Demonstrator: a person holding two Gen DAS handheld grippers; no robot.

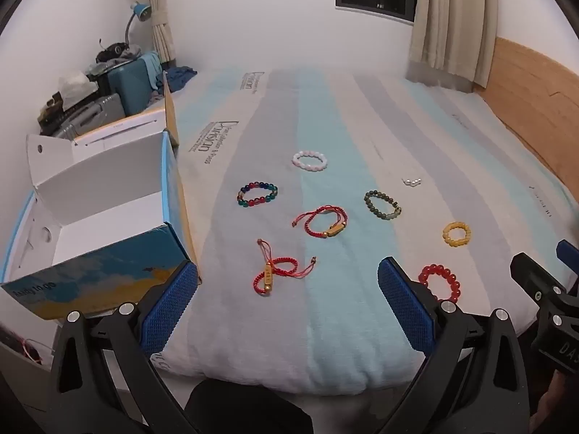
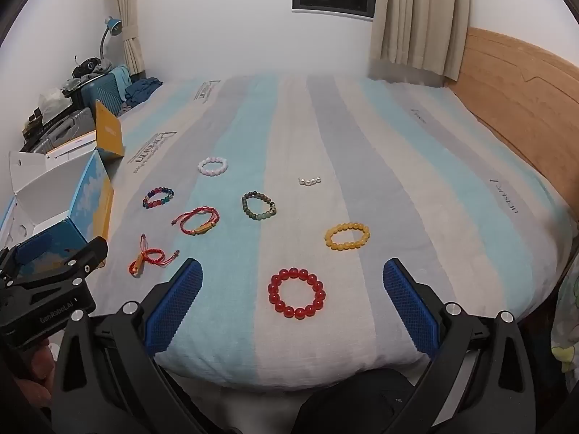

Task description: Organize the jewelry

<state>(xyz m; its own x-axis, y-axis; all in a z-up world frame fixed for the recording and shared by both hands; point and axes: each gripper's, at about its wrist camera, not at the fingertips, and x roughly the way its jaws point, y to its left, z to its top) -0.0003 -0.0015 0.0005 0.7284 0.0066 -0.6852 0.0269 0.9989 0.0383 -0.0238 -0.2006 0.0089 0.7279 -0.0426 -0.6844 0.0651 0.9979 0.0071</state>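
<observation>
Eight pieces of jewelry are spread flat on the striped blanket (image 2: 362,144) of a bed, none touching another. Nearest the front edge lies the red bead bracelet (image 2: 296,293), framed between the fingers of the right gripper (image 2: 291,289), whose jaws are seen spread wide with nothing in them. Beyond it lie a yellow bead bracelet (image 2: 347,236), a green bead bracelet (image 2: 258,206) and a short string of pearls (image 2: 309,181).

On the left side two red cord bracelets (image 1: 320,221) are found, the nearer one (image 1: 275,271) lying ahead of the left gripper (image 1: 287,282), which is likewise held wide and empty. Further back are a multicoloured bead bracelet (image 1: 257,194) and a pale pink bead bracelet (image 1: 310,160). An open cardboard box (image 1: 108,217) with a white inside stands at the left edge of the bed, just beside the left gripper.

The work is judged not yet begun, and the box is taken to be the likely place for the pieces. The nearest piece on each side would best be taken first. One side of a bead ring should be pinched across rather than the whole hoop spanned. The soft blanket may be caught by the tips, so a shallow, tilted approach is advised. The cord bracelets, with their loose ends, are best gripped at the gold bar.
</observation>
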